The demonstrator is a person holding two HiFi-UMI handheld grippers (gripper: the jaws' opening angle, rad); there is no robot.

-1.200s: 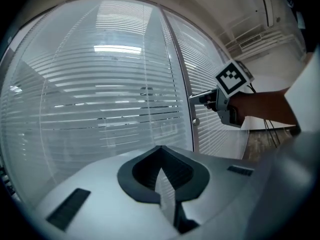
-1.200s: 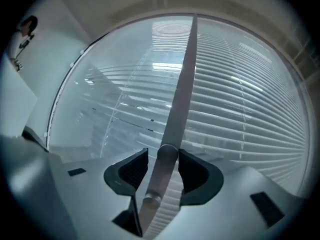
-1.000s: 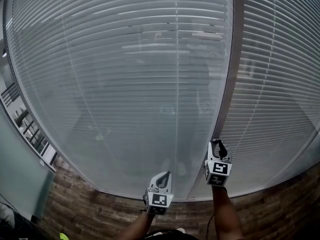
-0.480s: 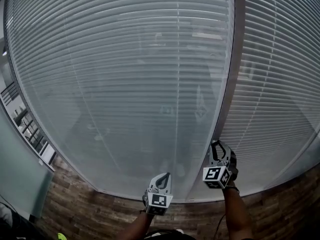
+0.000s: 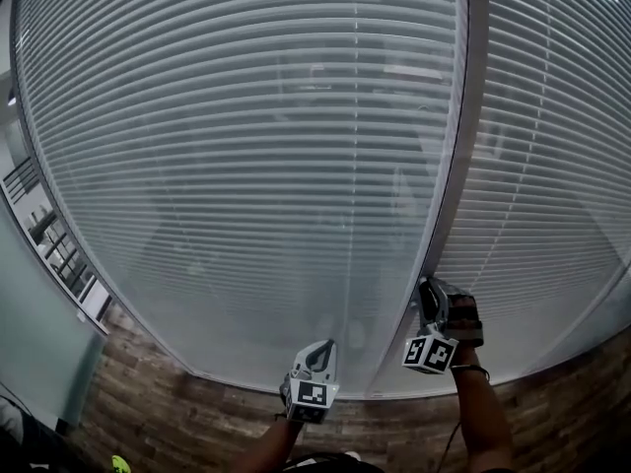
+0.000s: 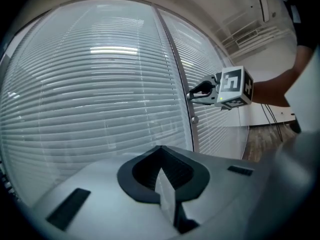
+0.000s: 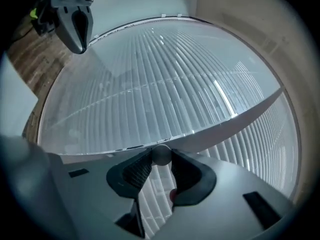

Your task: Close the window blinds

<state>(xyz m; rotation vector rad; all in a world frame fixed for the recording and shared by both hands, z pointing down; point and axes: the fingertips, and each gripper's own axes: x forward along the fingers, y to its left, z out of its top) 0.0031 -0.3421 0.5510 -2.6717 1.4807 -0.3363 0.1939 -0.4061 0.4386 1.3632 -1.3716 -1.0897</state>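
Pale horizontal blinds (image 5: 246, 166) hang behind glass and fill the head view, their slats turned nearly flat. A grey post (image 5: 459, 146) divides them from a second blind (image 5: 552, 185). My right gripper (image 5: 431, 286) points at the post low down, rolled on its side. Its jaws have just been closing, and the pads now press on a small round knob (image 7: 161, 154). In the left gripper view the right gripper (image 6: 191, 93) touches the post (image 6: 175, 69). My left gripper (image 5: 325, 346) hangs apart to the left with its jaws together, holding nothing.
Wood-plank floor (image 5: 168, 402) runs below the glass. A grey-green partition (image 5: 30, 363) and a slatted rack (image 5: 59, 254) stand at the left. Another small round knob (image 6: 194, 119) sits lower on the post. My left gripper (image 7: 80, 34) shows at the right gripper view's top left.
My right gripper has rolled about its own line, its marker cube swinging down and right. The slats have turned flatter, so less shows through them. The left gripper has stayed still.
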